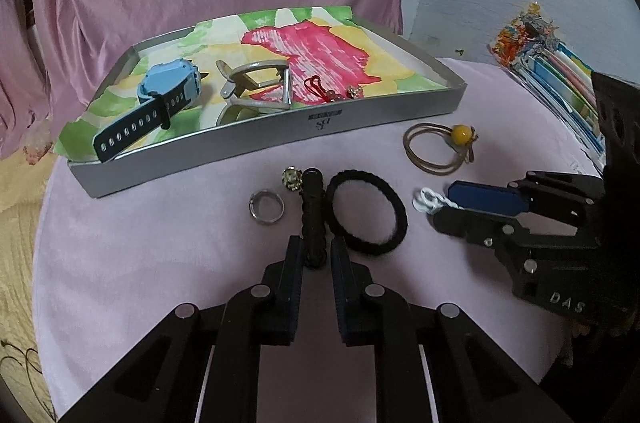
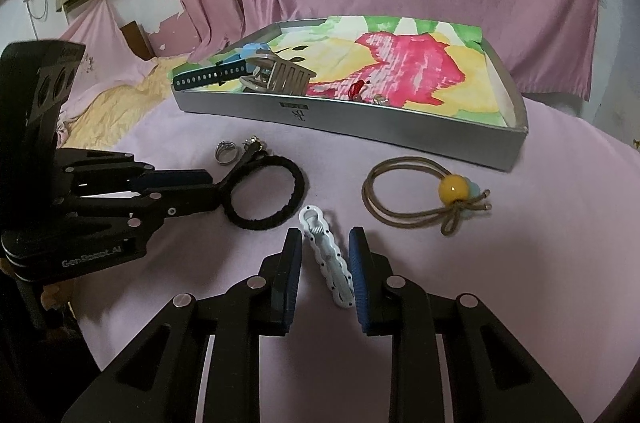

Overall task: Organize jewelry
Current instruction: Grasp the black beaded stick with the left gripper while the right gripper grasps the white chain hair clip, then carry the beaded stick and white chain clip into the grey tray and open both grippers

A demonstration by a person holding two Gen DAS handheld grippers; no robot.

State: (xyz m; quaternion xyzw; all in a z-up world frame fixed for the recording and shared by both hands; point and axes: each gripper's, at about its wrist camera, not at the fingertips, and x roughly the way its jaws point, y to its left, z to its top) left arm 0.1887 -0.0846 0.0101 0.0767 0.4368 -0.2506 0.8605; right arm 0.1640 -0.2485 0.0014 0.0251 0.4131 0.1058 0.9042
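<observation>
My left gripper point(image 1: 317, 243) is shut on the near end of a black braided hair clip point(image 1: 312, 207), which lies on the pink cloth. In the right wrist view the left gripper point(image 2: 218, 189) reaches in from the left. My right gripper point(image 2: 325, 235) stands open around a white hair clip point(image 2: 328, 255), whose near end touches the right finger. A silver ring point(image 1: 267, 207), a gold ring point(image 1: 292, 178), a black hair tie point(image 1: 368, 247) and a brown elastic with a yellow bead point(image 2: 453, 188) lie loose. The silver tray point(image 1: 320, 131) holds a blue watch point(image 1: 168, 91), a beige claw clip point(image 1: 256, 83) and a red charm point(image 1: 316, 85).
The table is round and covered in pink cloth, and its edge curves close on both sides. A stack of colourful books point(image 1: 560, 83) sits at the far right. Yellow bedding point(image 2: 112, 103) lies beyond the left edge. Pink curtains hang behind the tray.
</observation>
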